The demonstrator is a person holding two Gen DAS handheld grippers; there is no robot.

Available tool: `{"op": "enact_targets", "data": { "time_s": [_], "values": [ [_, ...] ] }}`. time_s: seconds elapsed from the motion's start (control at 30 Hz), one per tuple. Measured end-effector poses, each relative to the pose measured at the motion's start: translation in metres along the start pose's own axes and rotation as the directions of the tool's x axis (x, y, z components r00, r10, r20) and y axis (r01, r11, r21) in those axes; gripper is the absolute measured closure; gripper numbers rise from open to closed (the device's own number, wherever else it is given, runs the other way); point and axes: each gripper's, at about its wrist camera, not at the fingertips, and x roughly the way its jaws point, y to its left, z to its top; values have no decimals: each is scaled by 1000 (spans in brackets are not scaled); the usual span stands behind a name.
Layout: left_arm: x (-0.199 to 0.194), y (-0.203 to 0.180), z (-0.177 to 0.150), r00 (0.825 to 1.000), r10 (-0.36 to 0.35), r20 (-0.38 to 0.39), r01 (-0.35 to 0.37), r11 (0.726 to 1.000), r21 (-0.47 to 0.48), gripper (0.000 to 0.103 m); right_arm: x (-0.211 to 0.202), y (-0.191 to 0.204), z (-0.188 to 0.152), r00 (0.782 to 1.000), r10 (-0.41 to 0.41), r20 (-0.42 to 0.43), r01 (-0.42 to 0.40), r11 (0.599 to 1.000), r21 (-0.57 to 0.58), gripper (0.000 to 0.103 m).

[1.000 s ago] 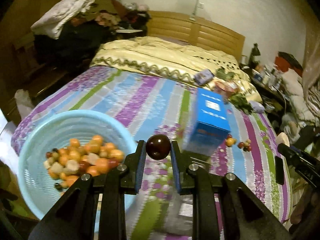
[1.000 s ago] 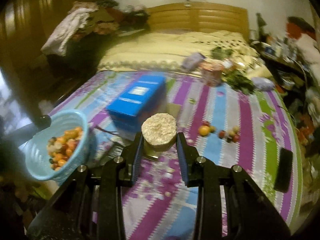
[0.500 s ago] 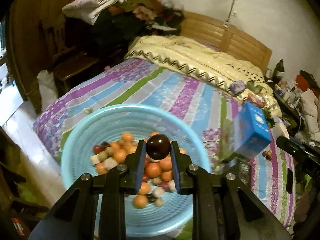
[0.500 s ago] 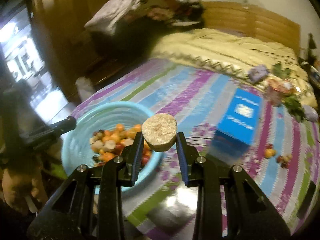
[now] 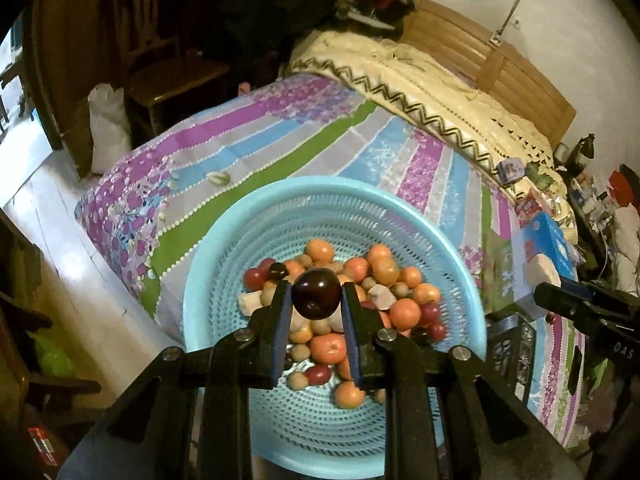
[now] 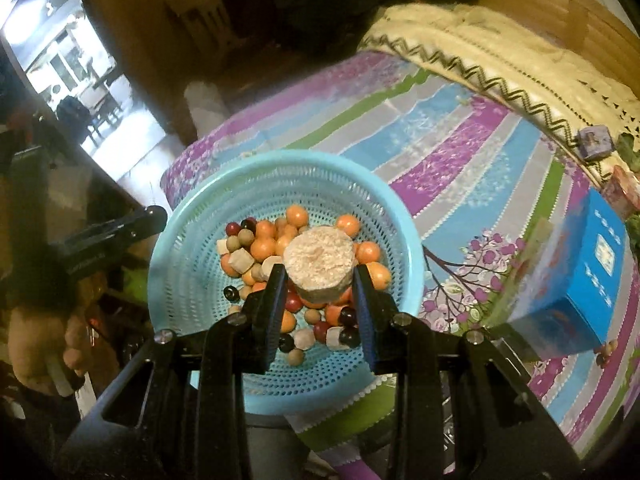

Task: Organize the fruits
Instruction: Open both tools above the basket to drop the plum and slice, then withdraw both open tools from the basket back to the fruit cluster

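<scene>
A light-blue perforated basket (image 5: 224,272) (image 6: 176,248) sits at the near corner of the striped bed and holds several oranges, dark plums and pale chunks. My left gripper (image 5: 315,296) is shut on a dark red plum (image 5: 316,294) and hovers over the basket's fruit pile. My right gripper (image 6: 320,276) is shut on a pale beige round chunk (image 6: 319,261), also above the basket. The right gripper (image 5: 560,292) with its pale chunk (image 5: 542,272) shows at the right edge of the left wrist view. The left gripper's black fingers (image 6: 132,222) show at the left of the right wrist view.
A blue box (image 6: 588,276) (image 5: 548,244) stands on the bed right of the basket, with a few loose fruits (image 6: 604,350) beside it. A cream blanket (image 5: 432,80) and wooden headboard lie beyond. A person's hand (image 6: 44,344) holds the left tool. Floor drops off left of the bed.
Both grippers swung left from over the bedspread near the blue box to above the basket, each keeping its piece. The basket now fills the middle of both views.
</scene>
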Motion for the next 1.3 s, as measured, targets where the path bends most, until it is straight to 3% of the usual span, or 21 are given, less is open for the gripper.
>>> {"op": "enact_targets", "data": {
  "time_s": [0.37, 1.0, 1.03, 1.1, 1.17, 1.27, 1.3],
  "values": [
    [28, 0, 12, 997, -13, -70, 17, 998, 55, 79, 30, 2, 3, 995, 2, -98, -2, 1000, -10, 69],
    [54, 0, 6, 992, -15, -125, 21, 999, 49, 78, 42, 3, 2, 994, 26, -107, -27, 1000, -13, 69],
    [55, -1, 5, 991, -14, -133, 20, 999, 48, 76, 43, 3, 2, 994, 28, -106, -30, 999, -12, 69],
    [58, -2, 4, 991, -8, -134, 15, 999, 50, 57, 43, 2, 3, 994, 31, -106, -32, 999, -10, 69],
    [59, -3, 3, 991, -9, -132, 15, 999, 45, 52, 44, 2, 3, 994, 30, -106, -31, 999, -8, 67],
    [63, -1, 3, 991, -4, -135, 9, 999, 32, 43, 43, -1, 2, 995, 27, -97, -27, 1000, 0, 45],
    [63, -1, 3, 991, 1, -133, 3, 1000, 30, 42, 42, -2, 1, 996, 24, -91, -24, 1000, 1, 44]
  ]
}}
